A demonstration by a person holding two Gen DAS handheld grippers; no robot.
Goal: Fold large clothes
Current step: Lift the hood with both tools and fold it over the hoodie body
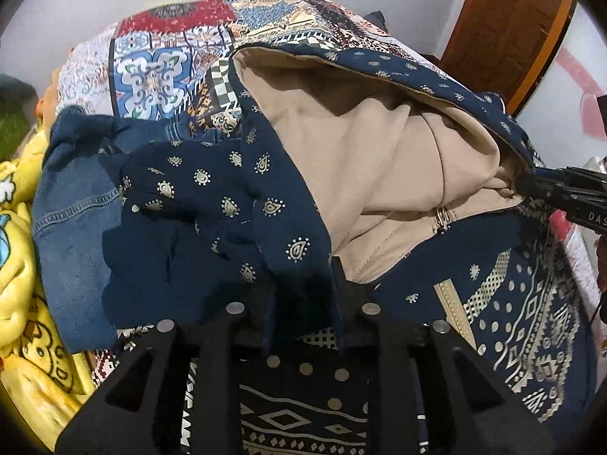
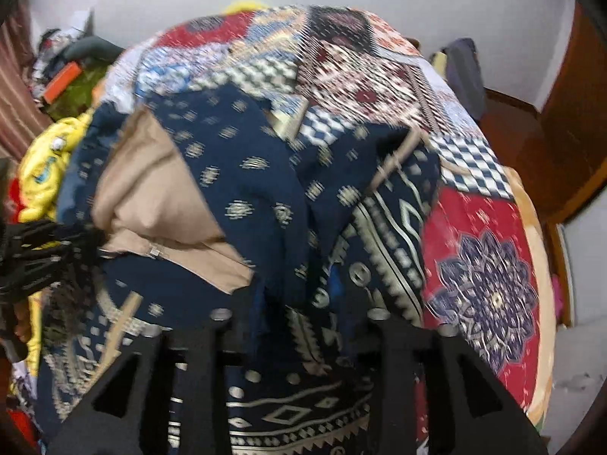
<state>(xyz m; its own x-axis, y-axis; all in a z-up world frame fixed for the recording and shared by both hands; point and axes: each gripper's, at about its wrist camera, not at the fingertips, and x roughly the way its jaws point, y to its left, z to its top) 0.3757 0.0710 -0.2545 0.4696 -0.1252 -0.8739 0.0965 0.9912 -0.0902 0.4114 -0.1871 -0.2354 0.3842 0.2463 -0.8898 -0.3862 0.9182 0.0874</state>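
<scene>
A large navy garment [image 1: 273, 204] with cream paisley and geometric print, a beige lining [image 1: 379, 159] and a zipper [image 1: 442, 220] lies bunched on the bed. My left gripper [image 1: 301, 314] is shut on a fold of its navy cloth, held up off the bed. My right gripper [image 2: 299, 318] is shut on another navy fold of the garment [image 2: 246, 189]. The right gripper also shows at the right edge of the left wrist view [image 1: 565, 193], at the garment's hem. The left gripper shows at the left edge of the right wrist view [image 2: 38, 250].
A patchwork bedspread [image 1: 182, 57] [image 2: 481, 250] covers the bed. A denim piece [image 1: 72, 220] and a yellow cartoon blanket [image 1: 22, 303] lie to the left. A wooden door [image 1: 508, 30] stands at the back right. Clutter [image 2: 64, 72] sits at the far left.
</scene>
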